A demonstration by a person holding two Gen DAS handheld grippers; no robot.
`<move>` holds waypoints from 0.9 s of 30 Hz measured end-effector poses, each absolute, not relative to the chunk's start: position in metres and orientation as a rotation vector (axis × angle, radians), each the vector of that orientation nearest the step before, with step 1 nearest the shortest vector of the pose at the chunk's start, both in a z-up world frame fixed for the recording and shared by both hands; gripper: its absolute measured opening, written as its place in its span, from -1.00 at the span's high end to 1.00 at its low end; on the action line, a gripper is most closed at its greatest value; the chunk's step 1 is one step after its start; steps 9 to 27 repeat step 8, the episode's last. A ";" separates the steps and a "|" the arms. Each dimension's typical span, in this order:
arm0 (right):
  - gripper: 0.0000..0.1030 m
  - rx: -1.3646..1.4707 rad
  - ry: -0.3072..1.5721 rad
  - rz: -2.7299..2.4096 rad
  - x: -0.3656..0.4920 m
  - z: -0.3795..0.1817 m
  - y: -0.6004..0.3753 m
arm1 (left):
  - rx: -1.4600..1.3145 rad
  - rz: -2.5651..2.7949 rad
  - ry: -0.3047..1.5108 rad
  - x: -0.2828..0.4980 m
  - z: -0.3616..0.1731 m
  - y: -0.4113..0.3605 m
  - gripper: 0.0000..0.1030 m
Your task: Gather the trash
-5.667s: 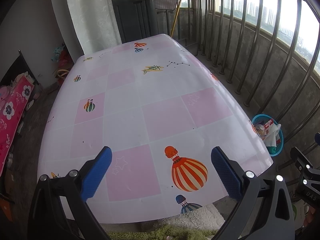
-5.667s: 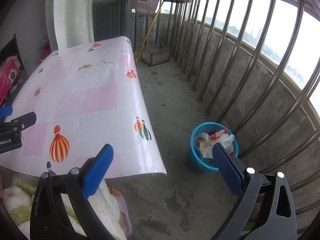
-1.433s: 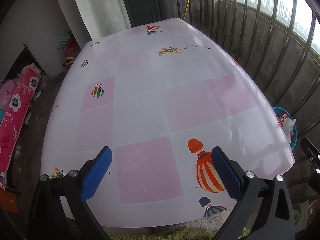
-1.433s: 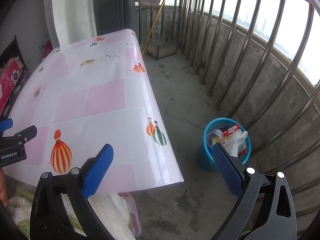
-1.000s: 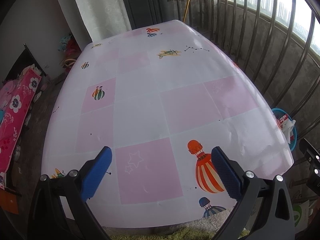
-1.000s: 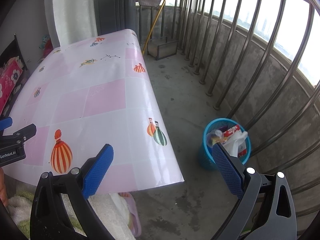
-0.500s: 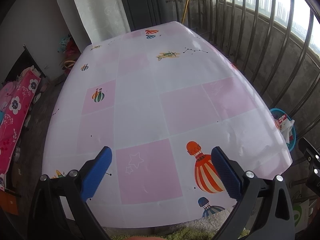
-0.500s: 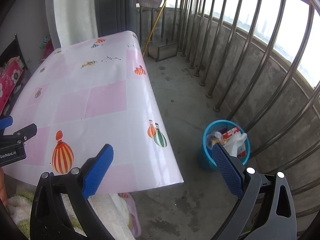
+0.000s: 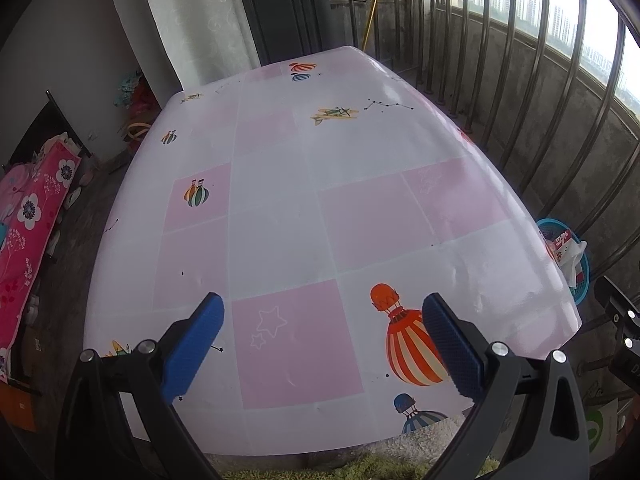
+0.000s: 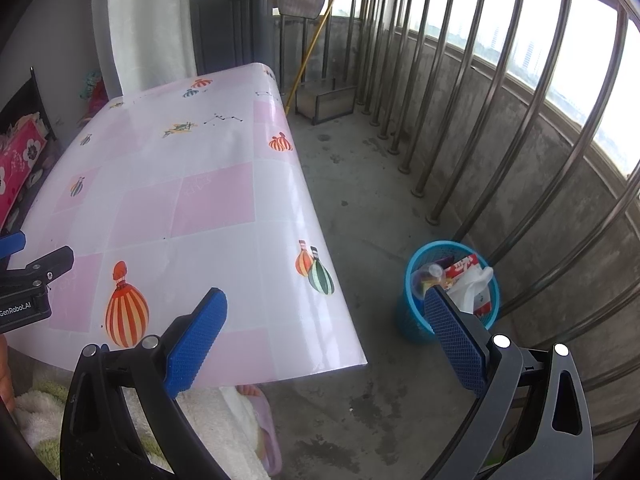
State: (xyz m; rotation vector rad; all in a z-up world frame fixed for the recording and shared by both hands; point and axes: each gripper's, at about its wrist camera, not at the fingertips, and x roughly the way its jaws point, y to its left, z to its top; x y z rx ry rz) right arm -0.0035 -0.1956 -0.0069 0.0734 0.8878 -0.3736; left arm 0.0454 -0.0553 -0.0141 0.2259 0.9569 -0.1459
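A blue mesh bin (image 10: 486,276) stands on the concrete floor by the railing, filled with trash: a red and white carton (image 10: 464,267), a white plastic bag and a clear cup. The same bin (image 9: 582,276) peeks out past the table's right edge in the left wrist view. My left gripper (image 9: 320,344) hangs open over the near end of the table (image 9: 280,240), holding nothing. My right gripper (image 10: 326,332) is open and empty above the table's right corner, its right finger in front of the bin. No loose trash shows on the tabletop.
The table (image 10: 192,200) wears a glossy pink and white balloon-print cover. Steel railing bars (image 10: 500,80) run along the right. A white fluffy cloth (image 10: 208,420) lies under the near table edge. A yellow broom handle (image 10: 308,52) and a small frame (image 10: 332,100) stand at the far end.
Both grippers have stayed open and empty. The views have shifted only slightly, with the left camera tilting a little over the table.
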 end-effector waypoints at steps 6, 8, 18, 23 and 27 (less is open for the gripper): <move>-0.84 0.073 0.887 -0.375 -0.003 -0.006 -0.195 | 0.222 -0.146 0.963 0.046 -0.014 -0.055 -0.89; -0.84 0.072 0.887 -0.375 -0.003 -0.005 -0.195 | 0.221 -0.144 0.962 0.046 -0.014 -0.055 -0.89; -0.84 0.072 0.887 -0.375 -0.003 -0.005 -0.195 | 0.221 -0.144 0.962 0.046 -0.014 -0.055 -0.89; -0.84 0.072 0.887 -0.375 -0.003 -0.005 -0.195 | 0.221 -0.144 0.962 0.046 -0.014 -0.055 -0.89; -0.84 0.072 0.887 -0.375 -0.003 -0.005 -0.195 | 0.221 -0.144 0.962 0.046 -0.014 -0.055 -0.89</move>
